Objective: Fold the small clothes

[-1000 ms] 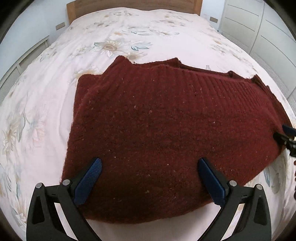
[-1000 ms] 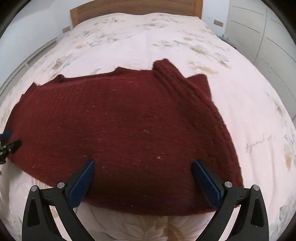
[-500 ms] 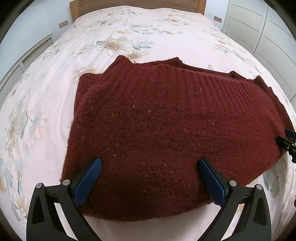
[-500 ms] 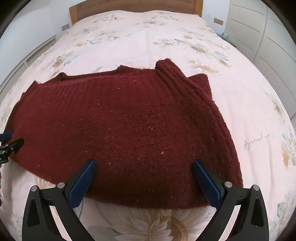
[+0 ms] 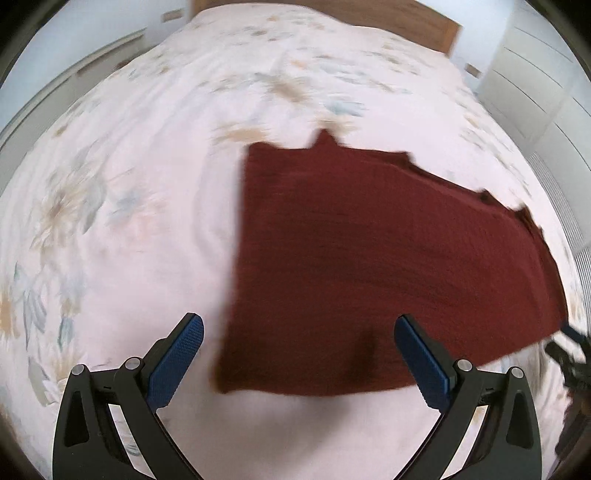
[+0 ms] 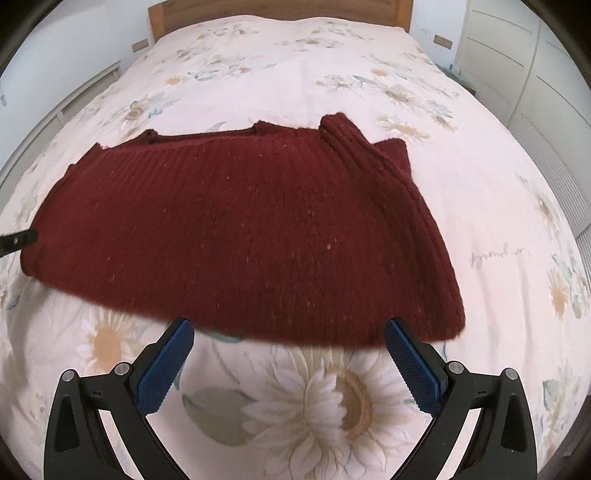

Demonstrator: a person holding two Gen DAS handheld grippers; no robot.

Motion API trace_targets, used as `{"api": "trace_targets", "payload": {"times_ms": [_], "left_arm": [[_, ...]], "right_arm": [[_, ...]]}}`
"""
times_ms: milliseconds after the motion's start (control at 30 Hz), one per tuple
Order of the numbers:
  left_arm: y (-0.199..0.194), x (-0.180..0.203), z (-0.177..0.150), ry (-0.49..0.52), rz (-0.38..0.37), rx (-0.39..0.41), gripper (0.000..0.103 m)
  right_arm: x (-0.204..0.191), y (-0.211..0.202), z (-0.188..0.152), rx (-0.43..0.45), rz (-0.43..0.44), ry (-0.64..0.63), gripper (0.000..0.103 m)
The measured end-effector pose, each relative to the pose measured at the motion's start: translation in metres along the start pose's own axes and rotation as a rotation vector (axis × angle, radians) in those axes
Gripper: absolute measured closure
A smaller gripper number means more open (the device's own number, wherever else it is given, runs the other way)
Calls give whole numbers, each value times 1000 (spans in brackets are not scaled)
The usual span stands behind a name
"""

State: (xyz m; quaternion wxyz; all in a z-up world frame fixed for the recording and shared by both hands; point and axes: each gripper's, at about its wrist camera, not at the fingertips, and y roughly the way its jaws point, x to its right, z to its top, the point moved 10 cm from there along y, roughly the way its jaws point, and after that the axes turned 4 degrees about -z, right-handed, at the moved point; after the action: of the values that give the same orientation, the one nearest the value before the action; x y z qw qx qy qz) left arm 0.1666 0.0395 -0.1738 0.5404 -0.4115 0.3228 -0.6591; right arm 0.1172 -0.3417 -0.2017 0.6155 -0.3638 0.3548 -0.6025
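On floral bedspread: maroon sweater folded | both tongs apart, empty

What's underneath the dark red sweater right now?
The red sweater lies flat on the floral bedspread, whose daisy print shows around its edges. Folded layers peek out along its far edge; anything else beneath is covered.

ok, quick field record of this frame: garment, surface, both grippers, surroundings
garment: dark red knit sweater, folded, lying flat
surface: bed with floral bedspread
left gripper: open, empty, over the sweater's near left corner; view motion-blurred
right gripper: open, empty, just short of the sweater's near edge
surroundings: wooden headboard, white wardrobe doors
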Motion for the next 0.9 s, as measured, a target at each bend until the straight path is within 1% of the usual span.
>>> {"api": "trace_targets", "payload": {"times_ms": [67, 133, 200, 300, 433, 467, 500, 533, 600, 633, 667, 700, 767, 833, 900], "left_arm": [[7, -18, 1, -50, 13, -28, 1], [21, -28, -3, -96, -18, -81, 1], [34, -31, -6, -120, -54, -124, 1], [44, -29, -6, -131, -77, -136, 1], [47, -15, -6, -121, -121, -138, 3], [47, -12, -7, -111, -137, -142, 12], [47, -6, -8, -95, -159, -147, 26], [46, -2, -9, -85, -167, -151, 30], [44, 6, -9, -64, -172, -158, 46], [42, 9, -9, -52, -174, -164, 50], [41, 15, -8, -45, -184, -169, 64], [38, 18, -7, -40, -186, -175, 72], [32, 24, -4, -11, -160, -172, 77], [24, 34, -3, 25, -143, -164, 79], [13, 42, 1, 29, -153, -155, 81]], "right_arm": [[3, -3, -5, -6, -4, 7, 0], [6, -4, -10, -13, -6, 18, 0], [10, -5, -13, -21, -11, 30, 0], [17, -5, -17, -36, -30, 37, 0], [23, -9, -17, -42, -36, 58, 0], [25, -10, -17, -42, -38, 62, 0], [26, -11, -17, -41, -39, 63, 0], [27, -13, -16, -38, -41, 65, 0], [30, -14, -16, -35, -42, 68, 0], [31, -15, -15, -33, -42, 70, 0], [33, -17, -15, -29, -42, 71, 0], [34, -17, -14, -27, -41, 73, 0], [35, -19, -14, -22, -37, 76, 0], [37, -20, -13, -18, -33, 76, 0], [38, -22, -12, -14, -32, 77, 0]]}}
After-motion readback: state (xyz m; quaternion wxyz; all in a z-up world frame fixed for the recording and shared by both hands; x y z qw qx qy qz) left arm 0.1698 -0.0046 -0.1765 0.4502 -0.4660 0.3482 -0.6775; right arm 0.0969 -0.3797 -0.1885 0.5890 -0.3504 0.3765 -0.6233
